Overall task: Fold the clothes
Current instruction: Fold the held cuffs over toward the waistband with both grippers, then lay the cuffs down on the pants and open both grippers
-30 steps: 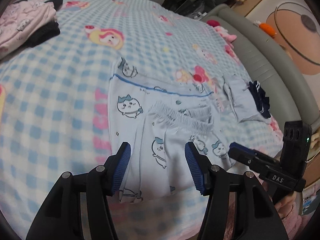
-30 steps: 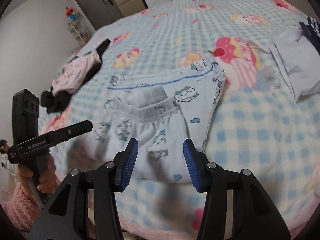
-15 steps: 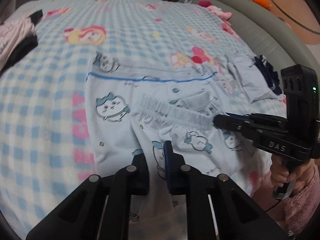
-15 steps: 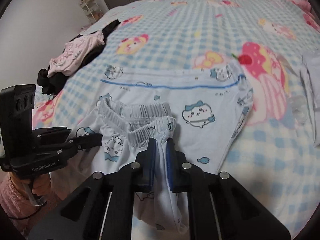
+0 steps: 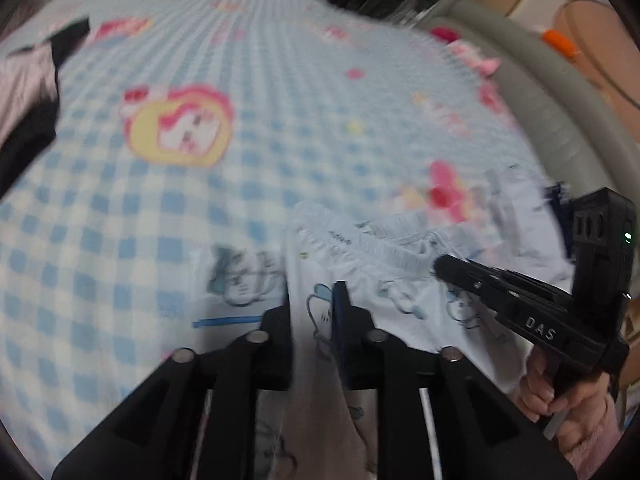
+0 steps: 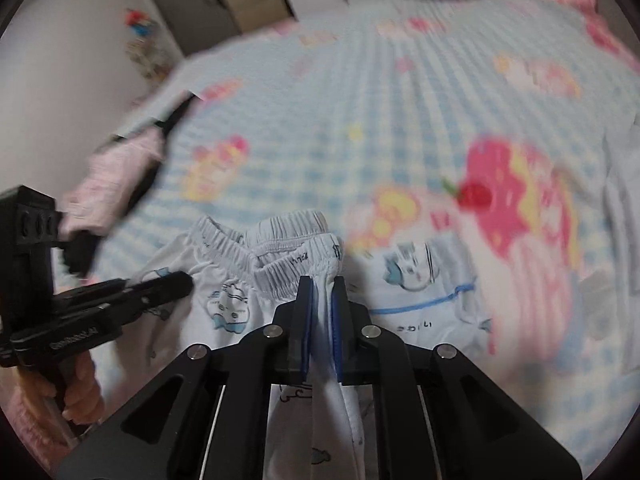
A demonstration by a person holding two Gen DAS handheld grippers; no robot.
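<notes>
Pale blue pyjama trousers (image 5: 384, 280) with cartoon prints and a gathered waistband (image 6: 280, 240) hang lifted over the checked bed. My left gripper (image 5: 312, 300) is shut on a fold of their fabric, which trails down between the arms. My right gripper (image 6: 322, 284) is shut on the waistband's right end. A matching pyjama top (image 6: 424, 292) with a blue line lies flat beneath, also seen as the top (image 5: 236, 280) in the left wrist view. Each view shows the other gripper beside the trousers: the right one (image 5: 444, 268) and the left one (image 6: 180, 280). Both views are motion-blurred.
The blue-and-white checked bedspread (image 5: 248, 80) has cartoon prints. Pink and black clothes (image 6: 116, 176) are piled at its left edge. Another pale folded garment (image 5: 516, 196) lies near the grey padded bed frame (image 5: 560, 108). A dark door (image 6: 208, 0) stands beyond the bed.
Both grippers went from open above the trousers to shut on them, then lifted the trousers up and forward across the top. The views now blur with motion.
</notes>
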